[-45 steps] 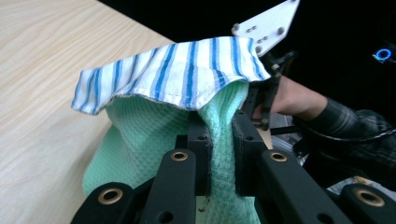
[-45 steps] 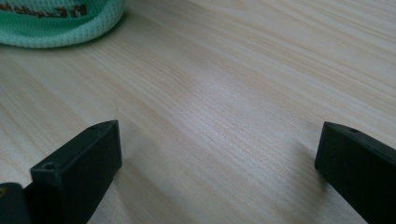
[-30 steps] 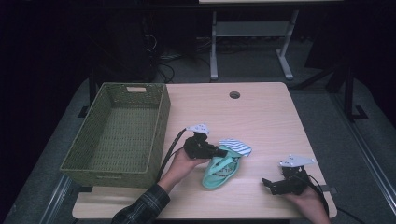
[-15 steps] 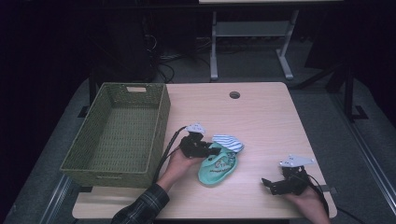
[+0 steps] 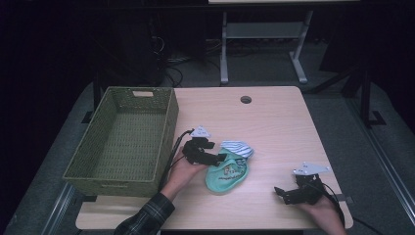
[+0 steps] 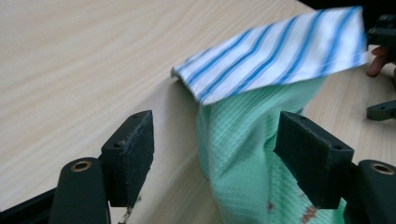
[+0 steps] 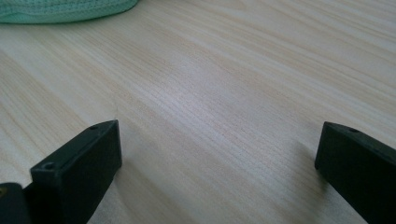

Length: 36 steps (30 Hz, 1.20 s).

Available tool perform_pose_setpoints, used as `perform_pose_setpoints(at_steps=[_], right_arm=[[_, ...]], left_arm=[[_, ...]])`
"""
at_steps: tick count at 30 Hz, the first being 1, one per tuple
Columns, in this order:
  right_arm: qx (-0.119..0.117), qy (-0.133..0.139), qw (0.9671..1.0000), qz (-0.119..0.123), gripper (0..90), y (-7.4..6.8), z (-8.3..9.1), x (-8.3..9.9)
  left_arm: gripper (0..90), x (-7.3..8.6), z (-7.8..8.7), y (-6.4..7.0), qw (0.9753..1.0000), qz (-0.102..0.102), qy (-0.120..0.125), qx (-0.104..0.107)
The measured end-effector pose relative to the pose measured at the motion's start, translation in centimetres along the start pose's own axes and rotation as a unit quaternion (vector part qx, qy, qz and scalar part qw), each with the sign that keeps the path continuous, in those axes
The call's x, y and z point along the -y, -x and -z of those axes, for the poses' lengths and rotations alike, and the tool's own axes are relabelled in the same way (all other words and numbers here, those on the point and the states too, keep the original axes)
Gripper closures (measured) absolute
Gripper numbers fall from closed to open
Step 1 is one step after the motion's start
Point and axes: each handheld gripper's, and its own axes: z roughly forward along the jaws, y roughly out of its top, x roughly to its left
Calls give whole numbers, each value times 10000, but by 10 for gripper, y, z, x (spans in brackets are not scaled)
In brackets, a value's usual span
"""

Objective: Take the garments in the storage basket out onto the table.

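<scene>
Where the high view looks down on the worktop (image 5: 274,122), the green bib (image 5: 226,175) is seen lying just right of the left tool (image 5: 221,157), its long axis running toward the person, the wicker basket (image 5: 122,137) standing to the left; the right tool (image 5: 280,192) rests well apart. A small printed picture is carried on the bib, but no writing can be read. From the left gripper view, the open jaws are seen astride the green cloth below the striped trim (image 6: 275,51), not yet closed. From the right gripper view, wide-open jaws are shown over bare wood.
</scene>
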Motion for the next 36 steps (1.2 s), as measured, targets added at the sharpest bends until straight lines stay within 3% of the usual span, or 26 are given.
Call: perform_pose_setpoints(at_steps=[4, 9, 12, 17, 27, 29, 32, 36], right_arm=[[5, -4, 10000, 16, 1, 0, 0, 0], [12, -4, 10000, 21, 1, 0, 0, 0], [12, -1, 10000, 26, 2, 0, 0, 0], [6, -2, 10000, 21, 2, 0, 0, 0], [-4, -3, 10000, 0, 2, 0, 0, 0], [-11, 0, 10000, -5, 2, 0, 0, 0], [-16, 3, 10000, -12, 2, 0, 0, 0], [-20, 0, 10000, -17, 2, 0, 0, 0]], left_arm=[[275, -10, 15, 11, 9995, -127, 302, 3], [287, -25, 19, 28, 9988, -301, 349, 175], [296, -35, 13, 41, 9981, -465, 272, 290], [308, -43, 0, 55, 9973, -643, 203, 280], [315, -55, -30, 65, 9963, -832, -19, 196], [338, -55, -37, 64, 9965, -819, -45, 176], [445, -54, -41, 63, 9956, -908, -131, 167], [683, -54, -42, 61, 9957, -877, -139, 260]])
